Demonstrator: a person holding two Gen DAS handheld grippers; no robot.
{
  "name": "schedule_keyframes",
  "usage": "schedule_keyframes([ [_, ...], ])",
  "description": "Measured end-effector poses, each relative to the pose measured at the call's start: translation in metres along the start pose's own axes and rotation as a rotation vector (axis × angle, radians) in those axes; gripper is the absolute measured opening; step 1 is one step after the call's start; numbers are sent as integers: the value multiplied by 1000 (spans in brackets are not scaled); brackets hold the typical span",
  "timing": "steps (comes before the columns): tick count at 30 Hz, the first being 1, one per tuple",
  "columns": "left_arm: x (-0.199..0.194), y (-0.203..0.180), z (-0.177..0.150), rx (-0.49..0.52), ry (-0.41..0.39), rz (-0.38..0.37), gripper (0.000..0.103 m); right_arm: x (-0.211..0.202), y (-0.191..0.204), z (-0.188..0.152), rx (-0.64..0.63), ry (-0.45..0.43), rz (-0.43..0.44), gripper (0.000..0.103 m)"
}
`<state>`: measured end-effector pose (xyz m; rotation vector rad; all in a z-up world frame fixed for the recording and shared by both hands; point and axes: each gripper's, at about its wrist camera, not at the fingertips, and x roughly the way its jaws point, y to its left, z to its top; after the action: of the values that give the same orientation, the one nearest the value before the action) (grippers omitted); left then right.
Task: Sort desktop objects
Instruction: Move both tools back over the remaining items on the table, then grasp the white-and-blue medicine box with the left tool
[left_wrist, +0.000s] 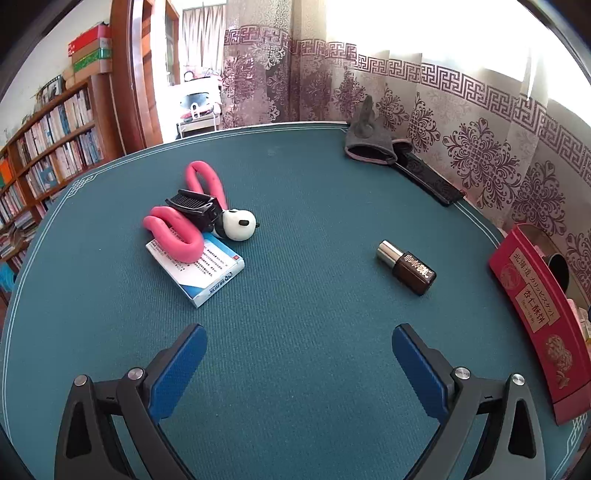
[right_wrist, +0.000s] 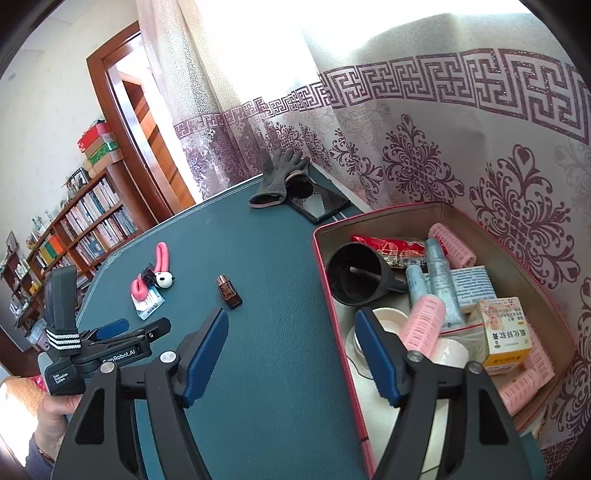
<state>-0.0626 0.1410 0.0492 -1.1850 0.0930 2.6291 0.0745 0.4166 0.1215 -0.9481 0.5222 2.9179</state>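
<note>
Red tin (right_wrist: 517, 236) already holds curlers, tubes and boxes. Left on the mat: brown bottle (left_wrist: 406, 266), medicine box (left_wrist: 207, 273), and pink panda clip (left_wrist: 192, 225) lying on that box. Both the left gripper (left_wrist: 295, 362) and right gripper (right_wrist: 291, 350) gape wide, holding nothing.

Bright daylight blows out behind the curtain (left_wrist: 424, 122), fisheye edges bend and darken, focus stays sharp

Both tongs (left_wrist: 295, 363) (right_wrist: 291, 354) apparently wide apart
</note>
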Motion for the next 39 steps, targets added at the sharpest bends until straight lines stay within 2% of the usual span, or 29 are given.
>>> schedule_keyframes([
  [13,2,93,-10,-219,11,81,102,28,52,-6,-86,60,45,79],
  [20,7,122,-8,-285,14,104,102,48,71,-10,-121,103,62,79],
  [34,49,102,29,-257,44,70,102,83,72,-17,-104,175,75,79],
  [39,72,89,48,-214,56,100,102,93,67,-16,-87,187,85,79],
])
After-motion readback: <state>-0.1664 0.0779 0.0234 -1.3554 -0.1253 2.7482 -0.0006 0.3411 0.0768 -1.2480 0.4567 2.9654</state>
